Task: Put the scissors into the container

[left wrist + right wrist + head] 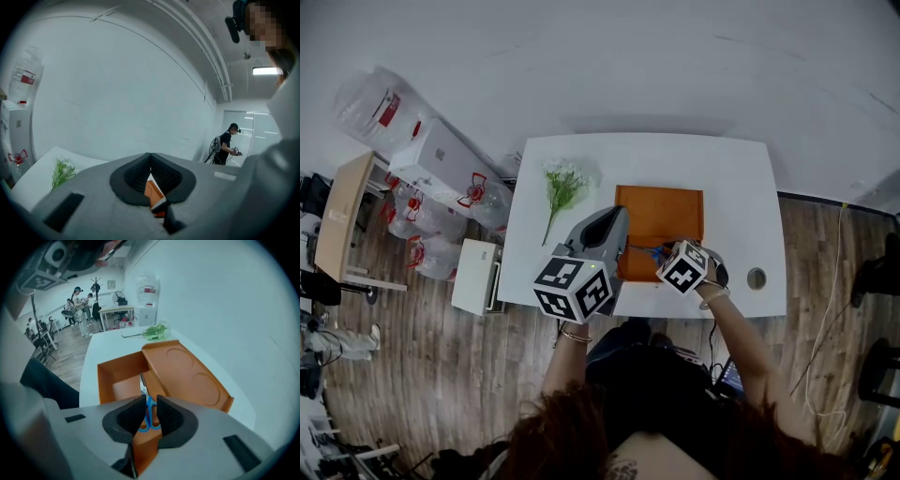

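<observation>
The orange container point(661, 211) sits mid-table, a flat tray part with two round recesses point(187, 376) beside a deep compartment point(117, 380). The blue-handled scissors point(150, 412) lie in that compartment, blades pointing away along the divider; in the head view they show as a blue speck point(656, 251). My right gripper point(150, 400) hovers just above the handles with a gap between its pads, which touch nothing. It hangs over the container's near edge point(664, 255). My left gripper point(617, 217) is raised above the container's left side, pads together at the tips point(150, 159), empty.
A sprig of green and white flowers point(562, 187) lies left of the container on the white table point(731, 187). A round cable hole point(757, 277) sits near the table's front right corner. Boxes and water bottles point(431, 187) stand on the floor to the left.
</observation>
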Demonstrator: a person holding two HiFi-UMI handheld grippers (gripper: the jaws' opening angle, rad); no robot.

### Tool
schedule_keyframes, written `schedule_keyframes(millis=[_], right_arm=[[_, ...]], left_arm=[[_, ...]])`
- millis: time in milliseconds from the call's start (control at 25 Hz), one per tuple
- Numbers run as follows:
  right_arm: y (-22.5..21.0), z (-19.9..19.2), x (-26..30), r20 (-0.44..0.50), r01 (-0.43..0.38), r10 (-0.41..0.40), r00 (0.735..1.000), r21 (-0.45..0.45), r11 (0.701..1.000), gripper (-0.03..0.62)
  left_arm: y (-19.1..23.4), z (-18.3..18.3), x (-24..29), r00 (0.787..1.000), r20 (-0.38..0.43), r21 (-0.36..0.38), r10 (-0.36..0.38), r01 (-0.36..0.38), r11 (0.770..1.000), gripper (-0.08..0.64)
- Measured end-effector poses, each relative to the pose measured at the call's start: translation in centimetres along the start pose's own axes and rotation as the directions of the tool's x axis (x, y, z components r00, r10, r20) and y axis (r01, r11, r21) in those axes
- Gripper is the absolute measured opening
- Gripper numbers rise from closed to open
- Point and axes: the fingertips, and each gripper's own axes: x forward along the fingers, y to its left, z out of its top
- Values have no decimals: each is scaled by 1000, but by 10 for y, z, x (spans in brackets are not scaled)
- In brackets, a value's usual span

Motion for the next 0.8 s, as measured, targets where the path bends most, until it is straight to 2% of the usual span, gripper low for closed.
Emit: schedule_keyframes(millis=[160,360,600,800], right_arm=[[-10,12,-22,95,48,-56,994,84,995,44],[-19,21,-52,194,86,-118,974,168,982,31],[-29,27,-84,290,95,-183,939,291,952,12],[-37,33,-112,354,119,-242,903,337,934,3]], left_arm=[[-9,1,-5,1000,9,7,-1,1,1000,15],[-18,2,-11,1000,19,15,7,-7,1000,15],[-27,1,-15,999,25,38,27,-28,999,15],[-36,2,-18,999,29,49,38,-40,998,15]])
